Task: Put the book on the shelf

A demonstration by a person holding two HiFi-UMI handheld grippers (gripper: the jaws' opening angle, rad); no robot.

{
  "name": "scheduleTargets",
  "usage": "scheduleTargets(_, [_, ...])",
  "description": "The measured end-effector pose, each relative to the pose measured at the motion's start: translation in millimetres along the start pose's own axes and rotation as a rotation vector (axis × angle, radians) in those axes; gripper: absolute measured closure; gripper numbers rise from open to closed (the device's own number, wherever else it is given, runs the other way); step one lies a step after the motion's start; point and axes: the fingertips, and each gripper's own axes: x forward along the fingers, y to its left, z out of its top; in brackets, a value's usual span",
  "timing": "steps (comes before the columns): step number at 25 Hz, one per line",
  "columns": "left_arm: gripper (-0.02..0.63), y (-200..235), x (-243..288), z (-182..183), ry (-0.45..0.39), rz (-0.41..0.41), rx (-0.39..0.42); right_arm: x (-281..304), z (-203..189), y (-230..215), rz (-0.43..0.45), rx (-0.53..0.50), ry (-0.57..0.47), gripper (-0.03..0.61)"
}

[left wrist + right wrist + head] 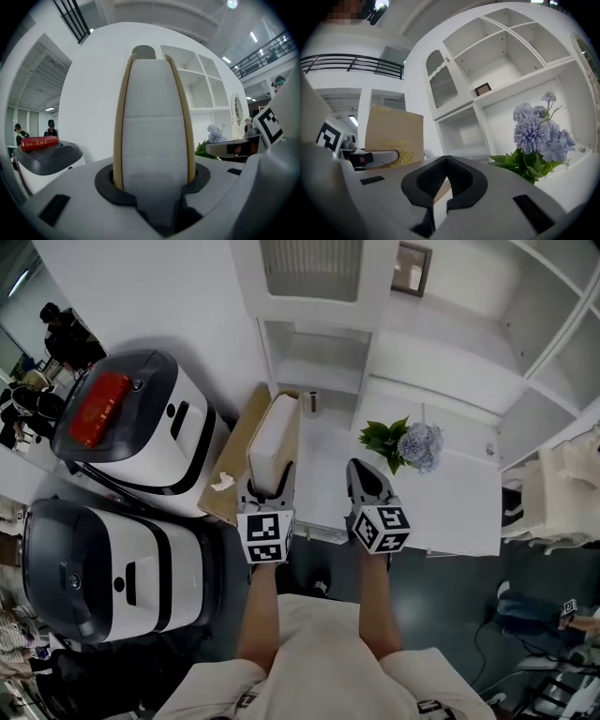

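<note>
Book: thick, tan-covered book (153, 117), page block facing us, carried at the table's (459, 512) left edge and not yet in the shelf (319, 362) beyond.
Left tongs (153, 180): clamped across both covers at the near end.
Right tongs (445, 180): pinched together, empty.
Handling: it looks heavy and stiff with smooth covers. An end grip may let it droop, so steady the far end.

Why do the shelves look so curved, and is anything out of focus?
Right gripper view: the wide-angle lens bows the shelf into curves, and the corners go black. Left gripper view: the book is so close that its lower end blurs. Head view: bright, even light, mostly sharp.
</note>
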Motion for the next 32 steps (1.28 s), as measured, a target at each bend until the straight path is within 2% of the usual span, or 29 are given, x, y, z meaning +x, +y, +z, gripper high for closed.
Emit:
scheduleTargets(15, [0.385,4,90,21,-0.042,-0.075,-0.043,57,38,-23,-0.046,-0.057,-0.025,0.554])
scheduleTargets(24, [0.385,39,137,17,-0.046,-0.082,-0.086,97,50,-23,-0.065,-0.076,-0.035,0.554])
scheduleTargets(32, [0.385,49,171,17,-0.044,-0.118,-0.091,129,48,-22,-0.082,-0.072,-0.022,0.554])
